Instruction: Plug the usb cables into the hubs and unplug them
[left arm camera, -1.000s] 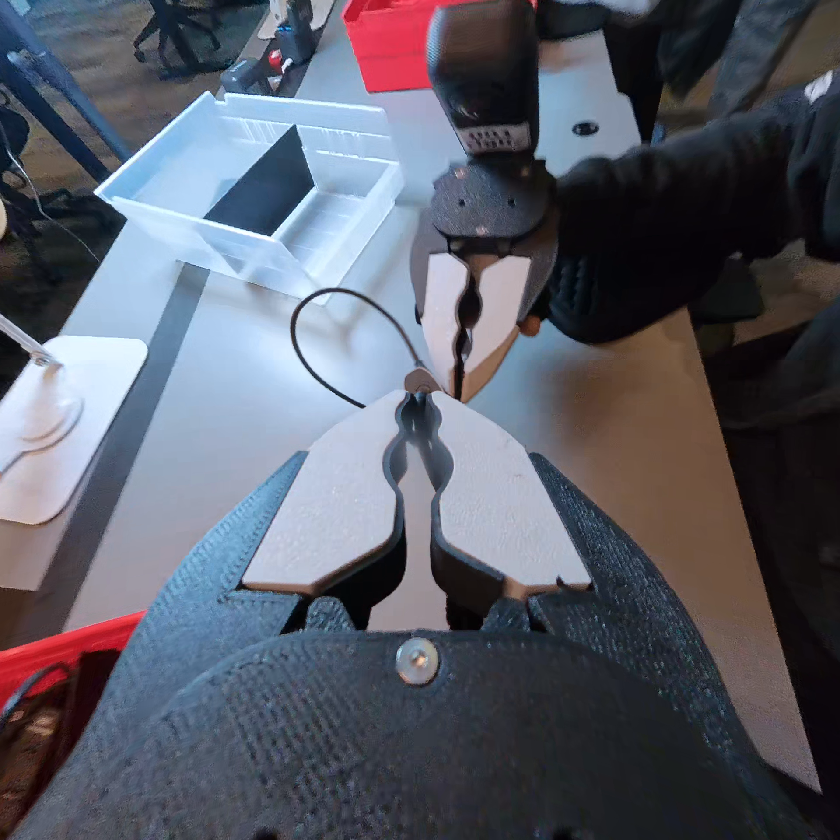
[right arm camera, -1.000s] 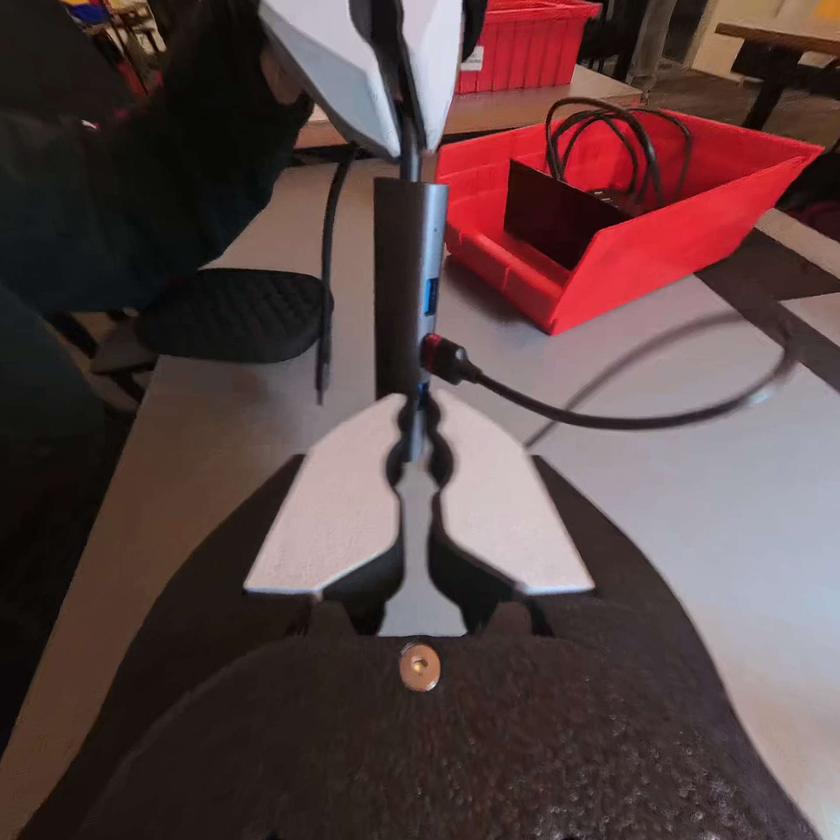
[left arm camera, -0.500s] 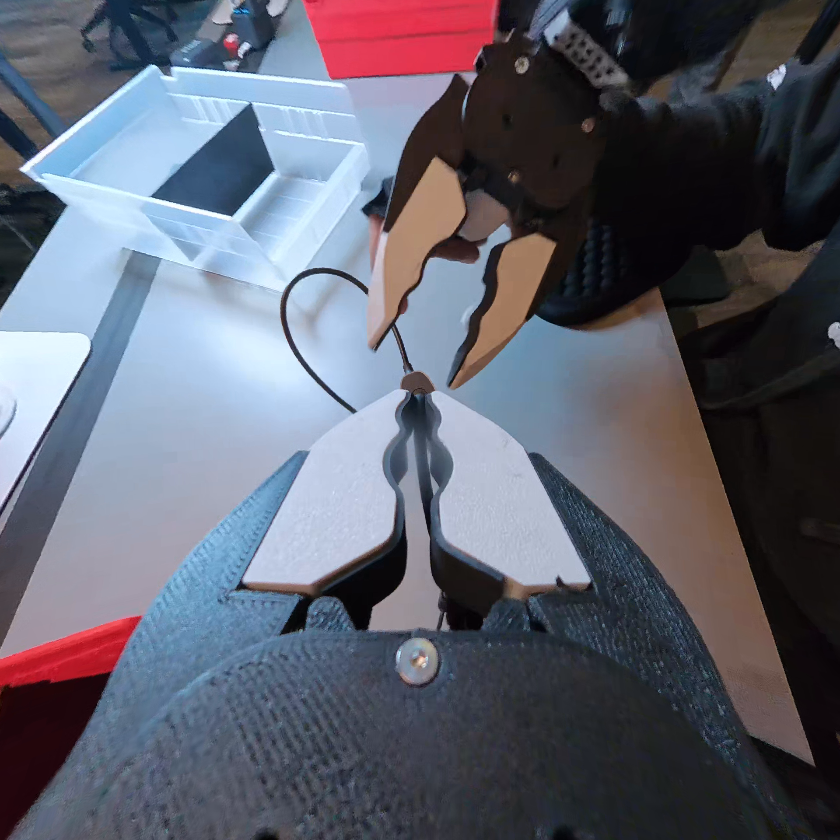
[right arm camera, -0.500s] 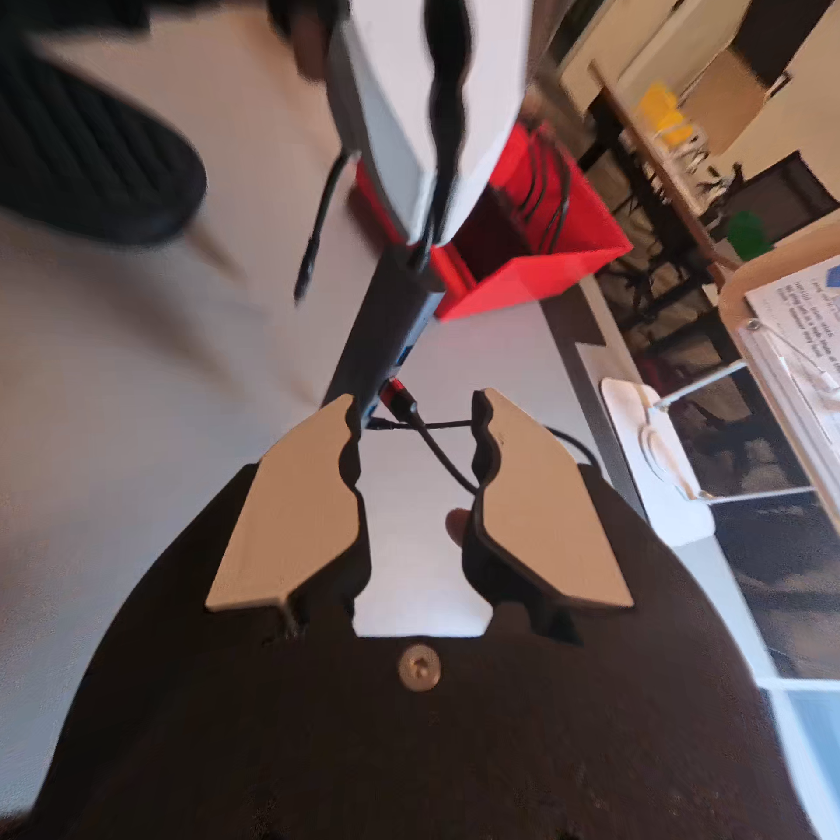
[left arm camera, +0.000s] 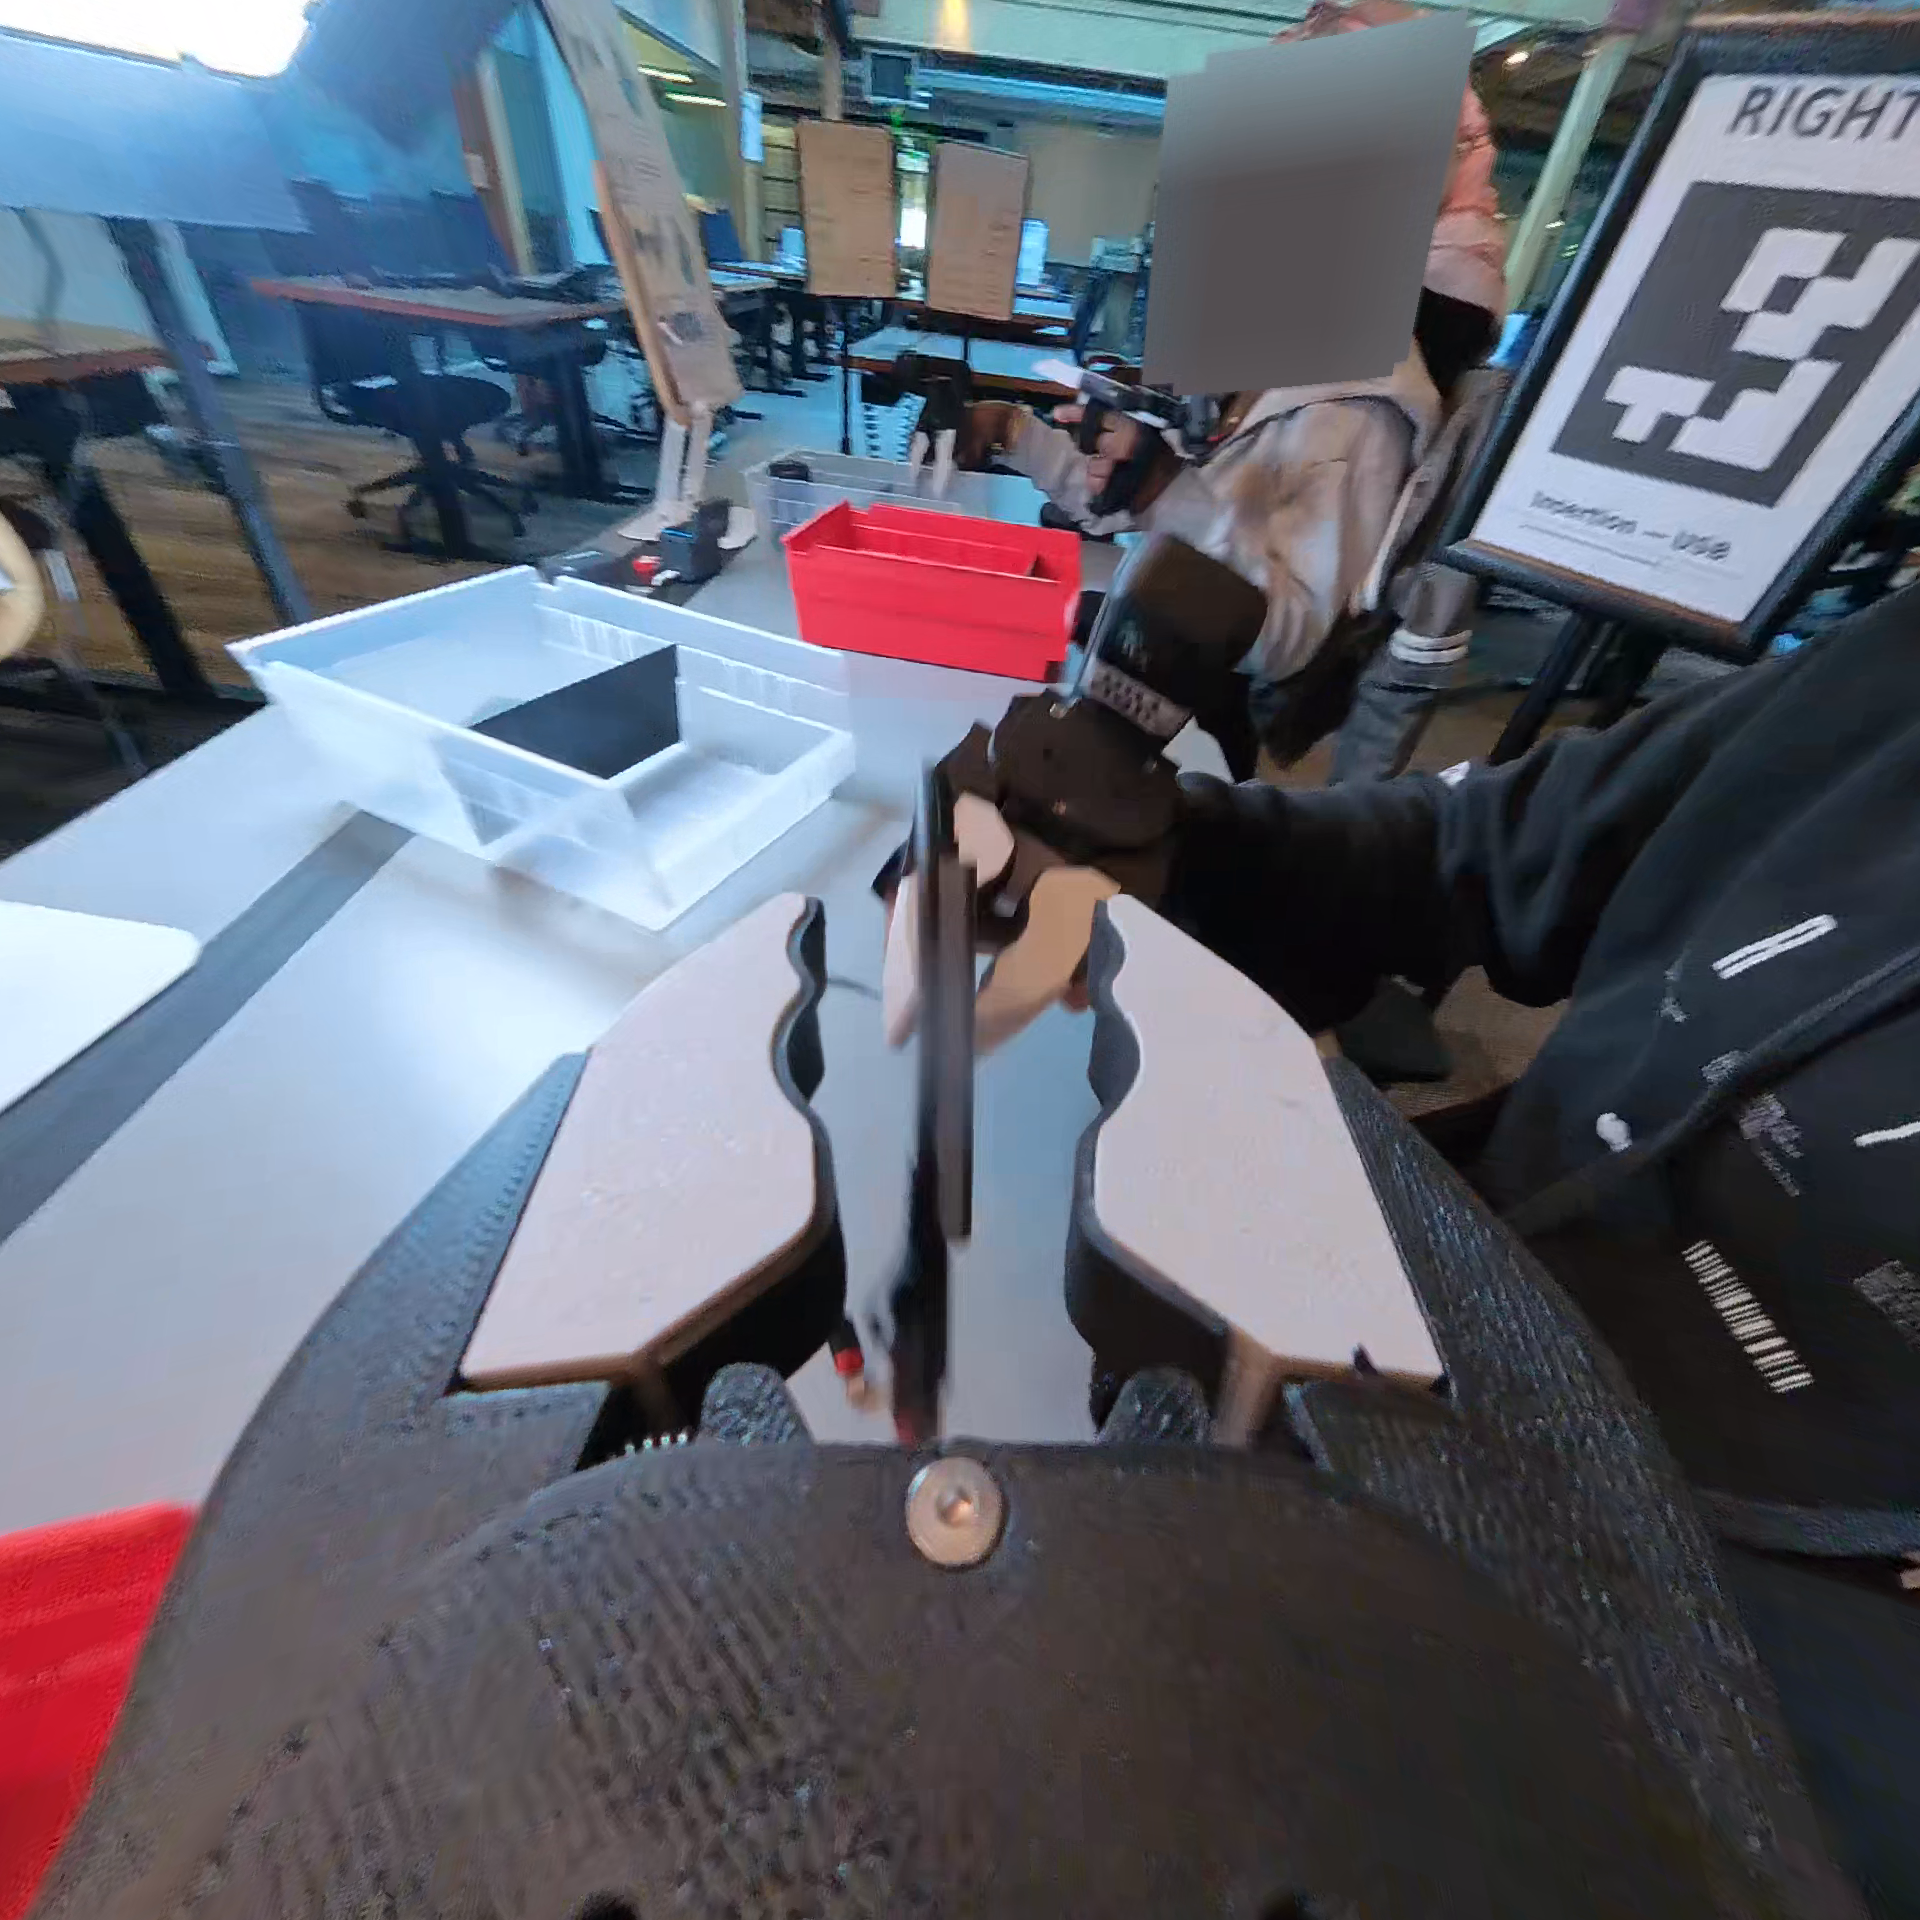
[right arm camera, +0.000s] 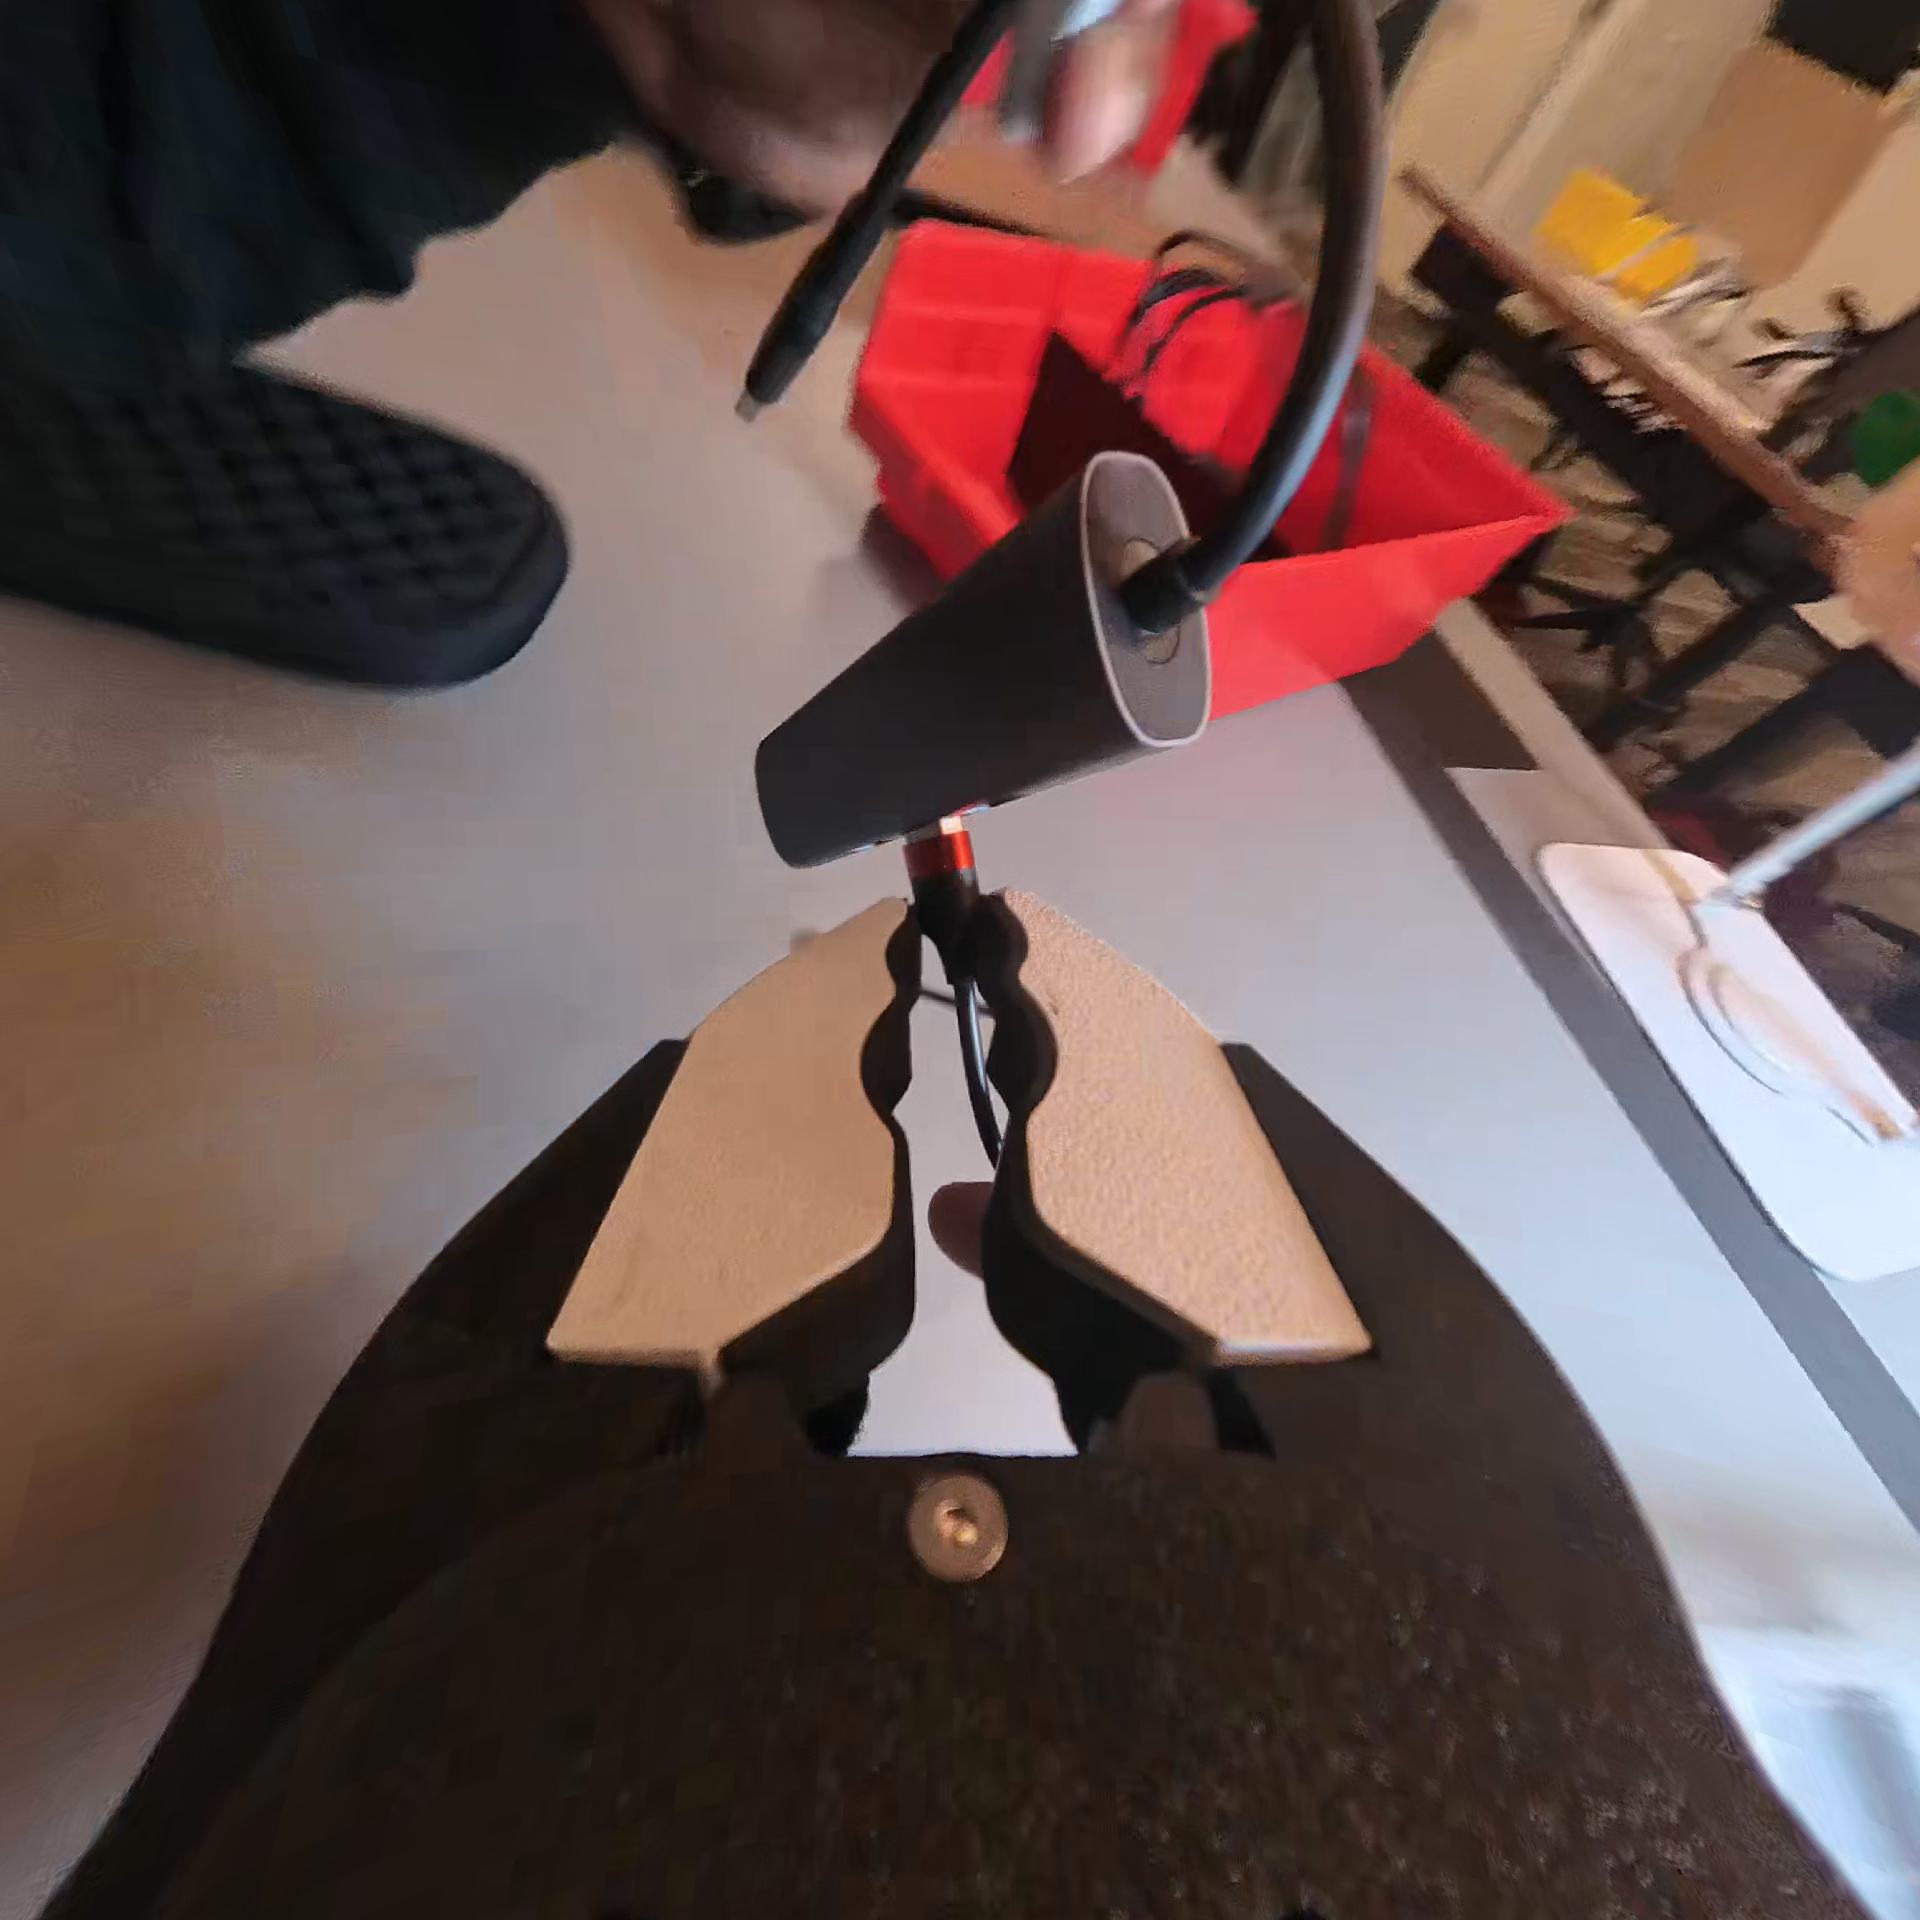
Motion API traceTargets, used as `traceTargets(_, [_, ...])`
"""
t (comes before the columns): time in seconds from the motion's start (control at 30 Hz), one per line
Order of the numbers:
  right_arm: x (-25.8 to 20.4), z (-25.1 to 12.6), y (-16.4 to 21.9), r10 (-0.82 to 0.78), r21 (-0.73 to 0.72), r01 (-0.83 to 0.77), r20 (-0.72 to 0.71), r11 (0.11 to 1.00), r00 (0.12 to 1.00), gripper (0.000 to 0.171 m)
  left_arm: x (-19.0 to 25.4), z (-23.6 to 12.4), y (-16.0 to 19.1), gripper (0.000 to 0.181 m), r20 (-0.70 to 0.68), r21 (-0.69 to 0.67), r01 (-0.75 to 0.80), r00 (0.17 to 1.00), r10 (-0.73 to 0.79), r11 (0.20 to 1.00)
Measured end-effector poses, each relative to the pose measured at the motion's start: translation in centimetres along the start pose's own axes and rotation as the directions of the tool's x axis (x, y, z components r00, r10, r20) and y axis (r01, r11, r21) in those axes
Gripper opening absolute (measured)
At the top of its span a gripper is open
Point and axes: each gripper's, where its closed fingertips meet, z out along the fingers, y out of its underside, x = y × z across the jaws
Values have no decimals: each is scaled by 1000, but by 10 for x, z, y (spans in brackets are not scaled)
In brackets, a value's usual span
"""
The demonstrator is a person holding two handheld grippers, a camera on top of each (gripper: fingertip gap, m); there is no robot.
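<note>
My right gripper (right arm camera: 951,914) is shut on the red-collared USB plug (right arm camera: 938,862), which sits in a port near one end of the dark grey hub (right arm camera: 966,675). The hub is in the air above the table, tilted. Its own black cable (right arm camera: 1340,260) loops up from the far end, and that cable's plug (right arm camera: 774,374) dangles free. My left gripper (left arm camera: 956,909) is open, and the hub (left arm camera: 943,1039) shows blurred between its fingers without touching them. A blurred red-tipped connector (left arm camera: 854,1361) lies low in that gap. The right gripper (left arm camera: 940,1029) also shows just beyond, at the hub.
A clear bin (left arm camera: 540,748) with a black divider and a red bin (left arm camera: 935,603) stand farther along the table. Another red bin (right arm camera: 1351,540) holds cables. A white stand base (right arm camera: 1714,1039) sits at the table edge. A framed marker sign (left arm camera: 1714,312) and a person (left arm camera: 1299,499) are behind. Tip to tip, the grippers are about 12 cm apart.
My left gripper has opened and let go of the hub's cable. My right gripper has closed on the red-collared plug. The hub has swung and tilted.
</note>
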Motion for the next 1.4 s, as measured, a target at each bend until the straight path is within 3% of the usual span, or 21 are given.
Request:
traceTargets(0.17, [44, -31, -38, 166, 282, -110, -185, 953, 969, 10, -19, -12, 20, 55, 73, 40, 35, 997, -38, 999])
traceTargets(0.27, [47, -38, -51, 198, 356, -110, -220, 928, 955, 10, -22, 4, 47, 55, 104, -55, 10, 995, -4, 998])
traceTargets(0.37, [32, -21, -42, 140, 236, -92, -196, 967, 970, 10, -17, 23, 49, 52, 163, -97, -134, 975, 149, 986])
traceTargets(0.47, [11, 1, -24, -40, 64, 53, -194, 997, 980, 10, -10, 36, 60, 47, 170, -198, -262, 940, 296, 945])
traceTargets(0.57, [-6, 13, -19, -176, -21, 175, -170, 984, 970, 9, -8, 44, 91, 18, 121, -357, -356, 899, 421, 863])
traceTargets(0.7, [-8, 13, -21, -354, -81, 344, -195, 935, 915, 8, -6, 38, 89, 18, 101, -439, -444, 839, 534, 781])
traceTargets(1.07, [-14, 3, -51, -245, 69, 252, -93, 965, 965, 7, 17, 33, 45, 17, 141, -270, -491, 831, 539, 828])
traceTargets(1.4, [-34, -7, -57, -11, 182, -22, 174, 983, 985, 5, 38, 39, 30, 17, 13, -33, -331, 943, 331, 943])
